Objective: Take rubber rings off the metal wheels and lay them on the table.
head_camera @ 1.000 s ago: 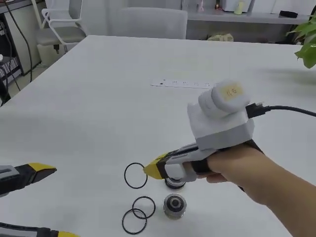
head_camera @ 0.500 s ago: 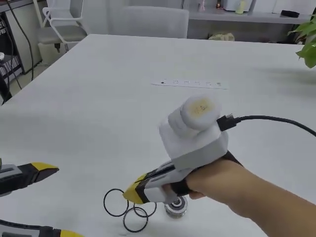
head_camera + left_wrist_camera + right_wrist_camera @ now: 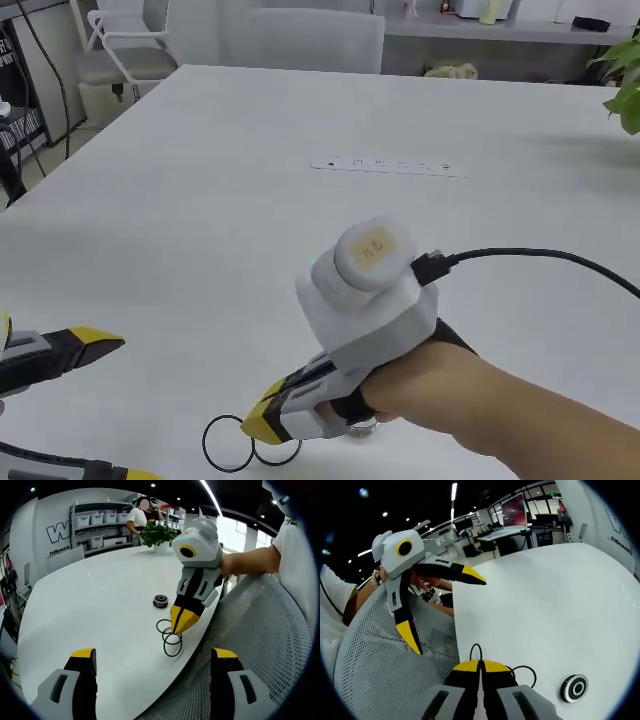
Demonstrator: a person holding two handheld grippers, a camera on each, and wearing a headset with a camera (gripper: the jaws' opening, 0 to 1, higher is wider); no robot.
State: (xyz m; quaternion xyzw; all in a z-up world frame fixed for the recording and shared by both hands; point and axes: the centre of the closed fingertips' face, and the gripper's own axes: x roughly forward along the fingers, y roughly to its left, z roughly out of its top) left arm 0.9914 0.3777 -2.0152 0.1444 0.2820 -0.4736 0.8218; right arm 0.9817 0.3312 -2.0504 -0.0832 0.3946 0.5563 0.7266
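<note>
Pulled down and leftward since a second ago: right gripper (image 3: 262, 427), jaws pinched tight on a rubber ring (image 3: 228, 443). At far left, left gripper (image 3: 120, 408) gaping wide, holding nothing. Held ring overlapping two other rings (image 3: 172, 646) by the table (image 3: 250, 180) edge. Just right, metal wheel (image 3: 160, 600). Farther back, power strip (image 3: 385, 167).

Wall sign (image 3: 57, 531): big "W", rest cut off; other text illegible.
</note>
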